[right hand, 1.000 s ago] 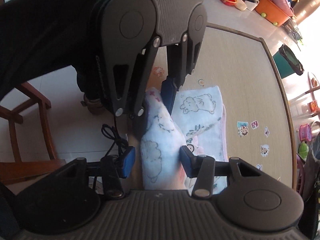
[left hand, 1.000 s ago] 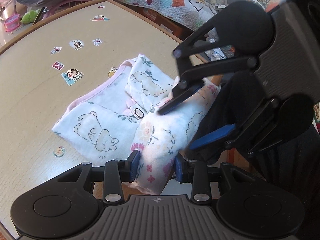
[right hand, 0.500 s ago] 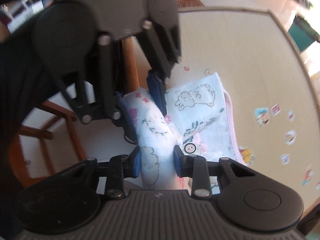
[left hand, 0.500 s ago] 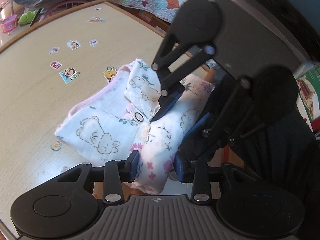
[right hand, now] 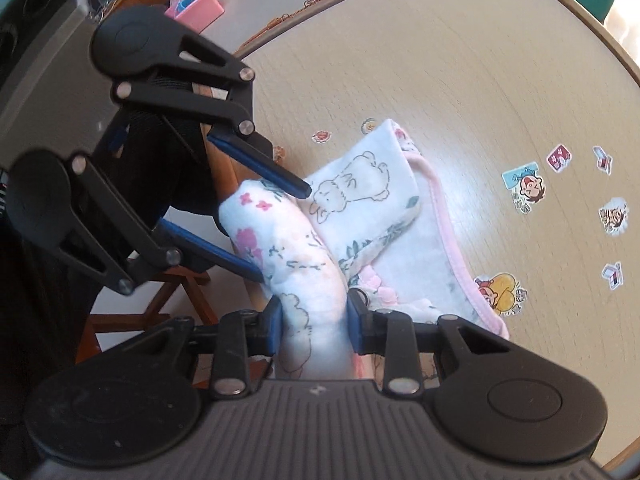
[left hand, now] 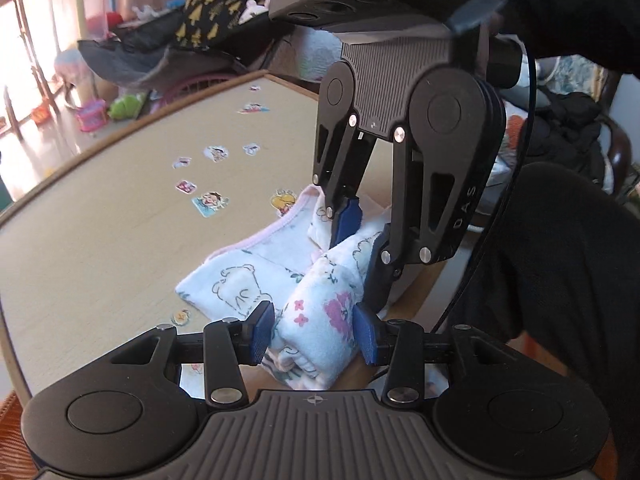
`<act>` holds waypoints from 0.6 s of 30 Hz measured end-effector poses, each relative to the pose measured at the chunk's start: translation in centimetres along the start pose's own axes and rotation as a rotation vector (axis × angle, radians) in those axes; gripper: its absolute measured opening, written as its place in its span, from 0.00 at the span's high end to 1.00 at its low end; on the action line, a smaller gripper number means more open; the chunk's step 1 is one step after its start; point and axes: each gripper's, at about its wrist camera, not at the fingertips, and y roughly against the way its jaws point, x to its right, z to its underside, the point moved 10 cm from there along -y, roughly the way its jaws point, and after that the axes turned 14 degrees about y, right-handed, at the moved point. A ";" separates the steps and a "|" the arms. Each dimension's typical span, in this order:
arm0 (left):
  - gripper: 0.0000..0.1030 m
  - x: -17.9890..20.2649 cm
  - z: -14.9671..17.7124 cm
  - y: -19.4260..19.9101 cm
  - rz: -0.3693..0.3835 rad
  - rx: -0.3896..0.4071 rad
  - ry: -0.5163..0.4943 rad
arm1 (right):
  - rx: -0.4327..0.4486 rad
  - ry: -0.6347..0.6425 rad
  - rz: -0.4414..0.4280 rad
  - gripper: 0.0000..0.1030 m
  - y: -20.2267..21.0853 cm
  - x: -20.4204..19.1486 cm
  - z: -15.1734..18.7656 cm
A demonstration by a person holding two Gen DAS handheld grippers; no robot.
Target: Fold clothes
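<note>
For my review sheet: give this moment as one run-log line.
step: folding | garment: rolled fold at table edge | right gripper: clamped on fold | left gripper: opening, fold between fingers

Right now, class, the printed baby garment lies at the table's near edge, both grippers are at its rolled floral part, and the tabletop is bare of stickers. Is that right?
Not quite. The tabletop is not bare: cartoon stickers are scattered on it beyond the garment, as the right wrist view shows. The rest stands: the right gripper clamps the rolled floral part, and the left gripper, jaws opening, straddles it.
</note>
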 end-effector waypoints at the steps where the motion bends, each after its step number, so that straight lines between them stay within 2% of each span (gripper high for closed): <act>1: 0.55 -0.5 0.0 -0.3 -0.013 -0.001 0.014 | 0.003 -0.002 -0.003 0.69 0.0 0.1 0.0; 5: 0.53 -1.6 -0.4 -0.1 -0.031 -0.012 0.116 | 0.011 -0.004 -0.005 0.69 -0.1 -0.1 0.2; 13: 0.54 -0.9 -1.8 0.6 -0.041 0.043 0.161 | 0.029 -0.014 -0.017 0.69 -0.1 -0.3 0.6; 16: 0.53 -1.4 -1.8 -0.4 -0.081 0.022 0.196 | 0.032 -0.019 -0.016 0.69 -0.2 -0.5 0.7; 18: 0.52 -2.1 -1.4 -1.2 -0.092 0.006 0.257 | 0.032 -0.021 -0.009 0.69 -0.2 -0.6 0.7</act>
